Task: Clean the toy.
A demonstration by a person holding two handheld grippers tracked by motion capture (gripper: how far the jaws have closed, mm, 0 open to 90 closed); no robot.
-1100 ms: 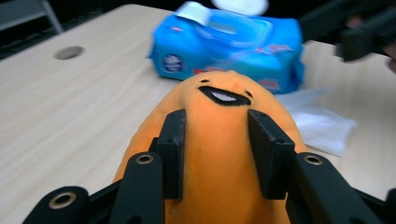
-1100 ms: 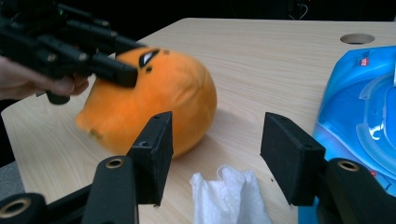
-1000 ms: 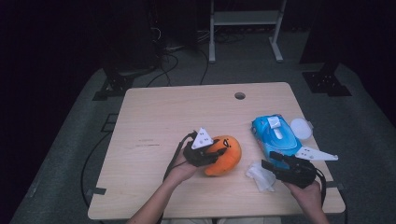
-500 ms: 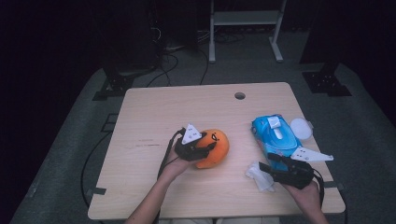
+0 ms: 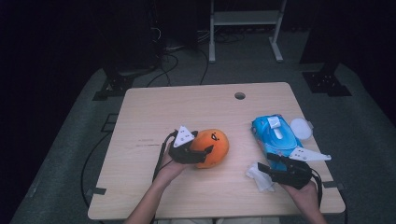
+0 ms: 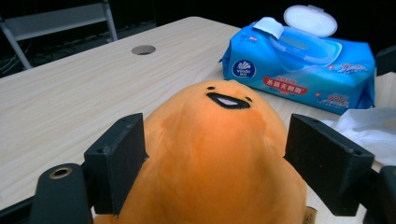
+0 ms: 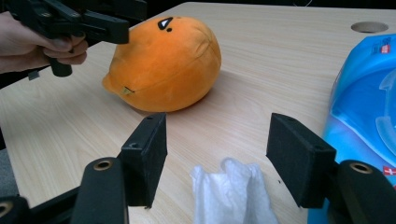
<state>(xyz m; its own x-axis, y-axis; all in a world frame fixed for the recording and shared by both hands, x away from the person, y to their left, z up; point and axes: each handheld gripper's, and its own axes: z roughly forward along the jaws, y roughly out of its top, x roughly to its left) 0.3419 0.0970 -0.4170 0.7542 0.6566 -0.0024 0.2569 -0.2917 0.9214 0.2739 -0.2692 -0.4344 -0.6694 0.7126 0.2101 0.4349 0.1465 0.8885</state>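
Note:
An orange plush toy [image 5: 212, 145] with a small black face lies on the wooden table [image 5: 187, 107]. My left gripper [image 5: 208, 151] reaches around it from the left. Its jaws have just been opening and now stand open, with the plush [image 6: 224, 116] between them and a gap at the right pad [image 6: 322, 163]. My right gripper [image 5: 262, 171] is at the table's front right. Its jaws have also just been opening and stand open over a crumpled white wipe [image 7: 229, 191], which lies loose on the table between them.
A blue pack of wet wipes [image 5: 275, 137] with its white lid [image 5: 301, 128] flipped open lies just beyond the right gripper. A round cable hole [image 5: 239, 95] is near the table's far edge. A metal rack stands on the floor behind.
The left hand and the plush have shifted a little to the left, and the left jaws have let go of the plush. The right hand has stayed in place.

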